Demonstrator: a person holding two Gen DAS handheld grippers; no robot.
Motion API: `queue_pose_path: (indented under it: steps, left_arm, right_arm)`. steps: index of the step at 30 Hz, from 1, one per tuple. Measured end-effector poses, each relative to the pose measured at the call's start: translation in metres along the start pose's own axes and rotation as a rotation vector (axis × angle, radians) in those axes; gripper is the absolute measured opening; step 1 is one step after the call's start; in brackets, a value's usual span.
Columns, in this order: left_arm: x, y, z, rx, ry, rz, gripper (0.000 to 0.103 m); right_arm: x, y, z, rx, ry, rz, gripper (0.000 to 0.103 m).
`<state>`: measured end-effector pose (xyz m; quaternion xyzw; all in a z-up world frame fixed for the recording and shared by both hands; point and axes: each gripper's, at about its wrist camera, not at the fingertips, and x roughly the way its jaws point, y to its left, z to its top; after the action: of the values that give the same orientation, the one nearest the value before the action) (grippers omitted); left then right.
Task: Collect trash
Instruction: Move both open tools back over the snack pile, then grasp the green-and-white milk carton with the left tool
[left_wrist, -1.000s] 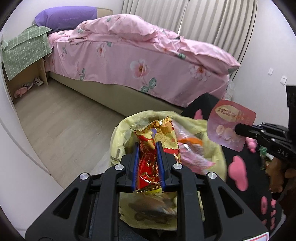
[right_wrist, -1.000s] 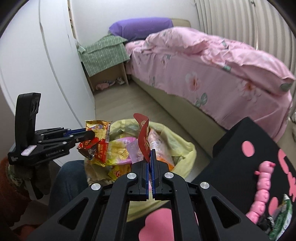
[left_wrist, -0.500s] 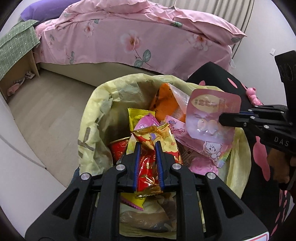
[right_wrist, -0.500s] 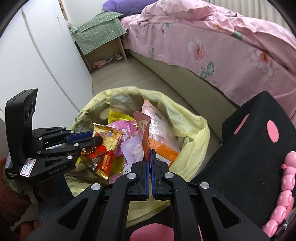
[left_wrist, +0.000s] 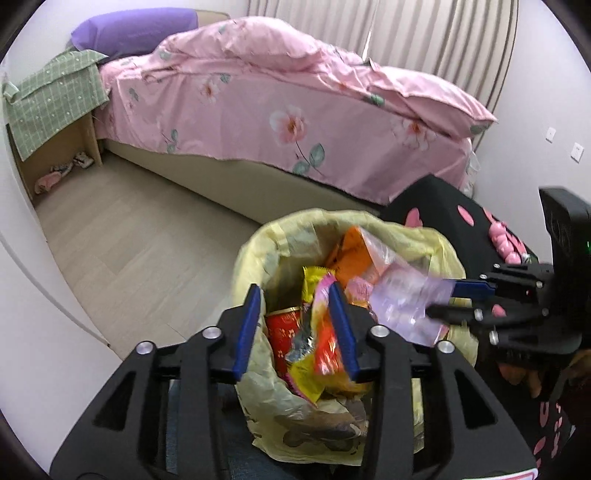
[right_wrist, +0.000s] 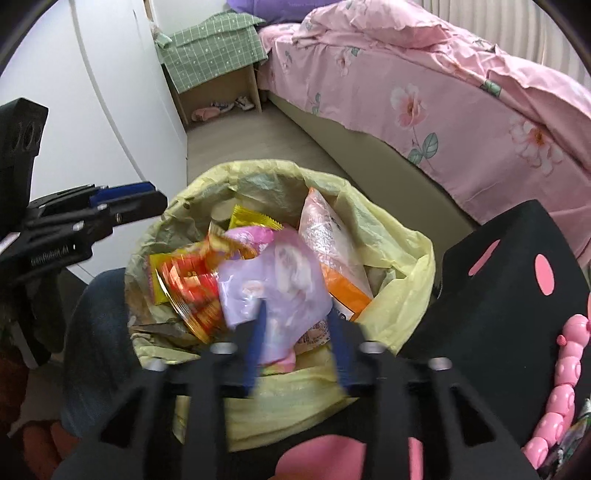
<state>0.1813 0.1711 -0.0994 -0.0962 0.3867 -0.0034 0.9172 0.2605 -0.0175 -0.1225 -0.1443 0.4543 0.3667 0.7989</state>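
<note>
The yellow trash bag (left_wrist: 258, 254) stood open on the floor between the pink-covered bed (left_wrist: 280, 110) and the black seat with pink spots (left_wrist: 436, 199), stuffed with wrappers, and you held both tools right over its mouth. Much of it was hard to read: motion blur smeared the pale pink packet (right_wrist: 273, 288) and the red-and-gold wrapper (right_wrist: 192, 284), so I could not tell whether either had settled on the heap or was mid-fall, and no print on them was legible. Your left gripper (left_wrist: 295, 328) had its blue-padded fingers (left_wrist: 245, 328) spread wide, with the red-and-gold wrapper (left_wrist: 325, 343) lying loose between them against the right pad, not pinched. Your right gripper (right_wrist: 297, 336) was likewise parted, the packet loose in front of the gap and overlapping one finger. The bag's bottom was hidden behind both tool bodies. Only the left view showed the curtains (left_wrist: 406, 40) and the wall sockets (left_wrist: 576, 149); only the right view showed the white wardrobe door (right_wrist: 92, 92) and your denim-clad knee (right_wrist: 96, 314) beside the bag. Each camera caught the other tool from the side, level with the bag's rim and pointed inward. The nightstand under the green checked cloth (right_wrist: 210, 48) stood well apart at the head of the bed, with small shoes (right_wrist: 221, 109) in its lower shelf.
</note>
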Motion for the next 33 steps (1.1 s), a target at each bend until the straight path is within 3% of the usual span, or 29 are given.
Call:
queue_pose_path:
  steps: [9,16,21,25,27,31,33]
  left_arm:
    - [-0.043,-0.015,0.019,-0.018,-0.108,-0.006,0.043]
    - [-0.054,-0.071,0.020,0.045,-0.148,-0.125,0.049]
    - [-0.040,-0.136,0.011,0.141,-0.107,-0.254,0.049]
    - [-0.029,-0.189,-0.003,0.254,-0.061,-0.340,0.049]
    - [-0.022,-0.213,-0.009,0.296,-0.033,-0.375,0.049]
    - [-0.013,-0.256,-0.013,0.336,0.009,-0.464,0.050]
    - [-0.006,-0.282,-0.010,0.355,0.036,-0.515,0.056]
  right_arm:
    - [-0.059,-0.014,-0.014,0.029,-0.129,-0.074,0.037]
    - [-0.146,-0.039,-0.073,0.075,-0.243,-0.232,0.037]
    - [-0.200,-0.076,-0.137,0.202,-0.273,-0.364,0.038]
    - [-0.230,-0.111,-0.195,0.357,-0.282,-0.421,0.039]
    - [-0.239,-0.125,-0.218,0.426,-0.289,-0.449,0.047]
    - [-0.248,-0.145,-0.254,0.513,-0.312,-0.493,0.050]
    - [-0.249,-0.148,-0.265,0.520,-0.314,-0.521,0.053]
